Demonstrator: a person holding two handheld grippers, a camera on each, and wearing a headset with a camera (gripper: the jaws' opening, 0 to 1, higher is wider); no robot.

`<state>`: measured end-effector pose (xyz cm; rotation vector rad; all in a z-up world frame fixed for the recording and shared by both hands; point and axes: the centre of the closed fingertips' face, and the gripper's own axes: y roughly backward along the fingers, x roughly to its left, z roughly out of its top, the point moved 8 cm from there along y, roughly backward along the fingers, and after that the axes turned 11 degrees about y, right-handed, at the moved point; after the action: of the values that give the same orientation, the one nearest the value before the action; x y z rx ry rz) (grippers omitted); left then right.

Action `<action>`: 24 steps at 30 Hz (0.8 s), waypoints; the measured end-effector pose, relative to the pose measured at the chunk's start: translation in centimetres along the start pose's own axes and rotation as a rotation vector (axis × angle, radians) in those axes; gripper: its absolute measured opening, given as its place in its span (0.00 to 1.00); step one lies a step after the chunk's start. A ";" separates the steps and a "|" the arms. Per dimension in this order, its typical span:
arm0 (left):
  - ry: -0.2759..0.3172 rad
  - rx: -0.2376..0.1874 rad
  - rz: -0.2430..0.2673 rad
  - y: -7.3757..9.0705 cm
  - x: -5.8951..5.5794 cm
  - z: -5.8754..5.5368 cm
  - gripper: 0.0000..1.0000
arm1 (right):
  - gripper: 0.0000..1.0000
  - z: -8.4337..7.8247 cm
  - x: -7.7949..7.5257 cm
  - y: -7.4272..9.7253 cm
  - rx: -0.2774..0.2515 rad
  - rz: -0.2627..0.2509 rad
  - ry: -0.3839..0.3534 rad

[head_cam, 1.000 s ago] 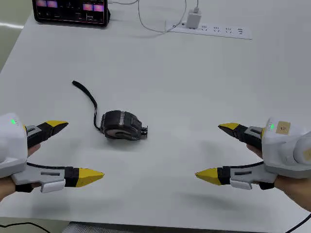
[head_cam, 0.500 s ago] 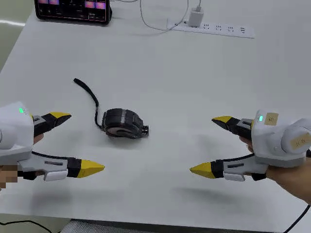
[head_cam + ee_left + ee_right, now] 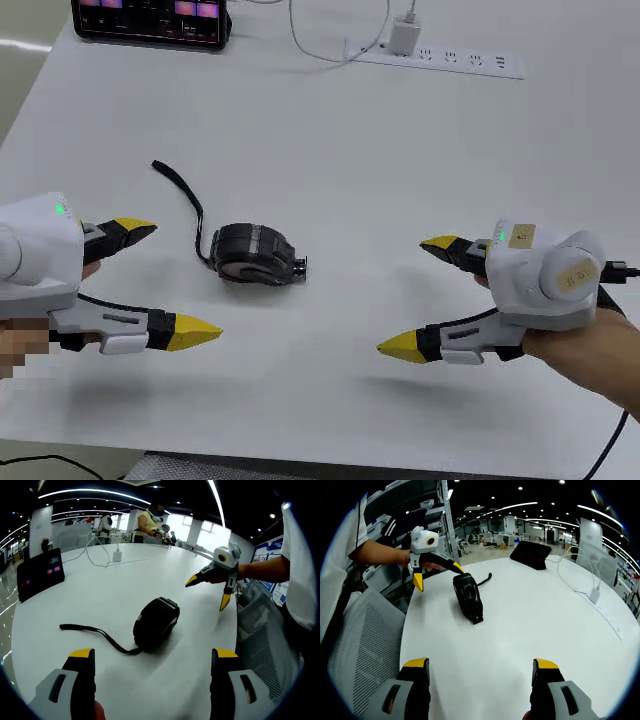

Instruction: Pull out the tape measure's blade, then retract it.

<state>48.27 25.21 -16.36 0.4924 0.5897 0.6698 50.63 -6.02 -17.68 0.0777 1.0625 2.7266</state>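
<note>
A black tape measure (image 3: 255, 255) lies on the white table (image 3: 330, 150), its blade tip pointing right and a black wrist strap (image 3: 182, 195) trailing up-left. It also lies ahead of each gripper as the tape measure (image 3: 156, 622) and the tape measure (image 3: 468, 596). My left gripper (image 3: 178, 278) stands open just left of it, yellow tips apart, nothing held. My right gripper (image 3: 420, 295) is open well to the right, pointing at the blade end. Each gripper sees the other: the right gripper (image 3: 207, 590) and the left gripper (image 3: 437, 575).
A dark tablet (image 3: 150, 20) with a lit screen stands at the table's far left. A white power strip (image 3: 450, 60) with a charger (image 3: 405, 35) and cable lies at the far edge. A mesh chair (image 3: 360, 645) sits beside the table.
Both grippers have drifted inward toward the tape measure, the right one a little more. The tape measure has not moved. Both stay open.
</note>
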 end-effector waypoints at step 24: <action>-0.153 0.134 -0.063 -3.3 0.5 1.9 0.88 | 0.80 1.1 -0.7 -2.0 0.050 0.067 0.066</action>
<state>51.21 22.82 -17.06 0.6420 0.5058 0.5300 51.77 -3.96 -18.18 0.0318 1.1662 2.7799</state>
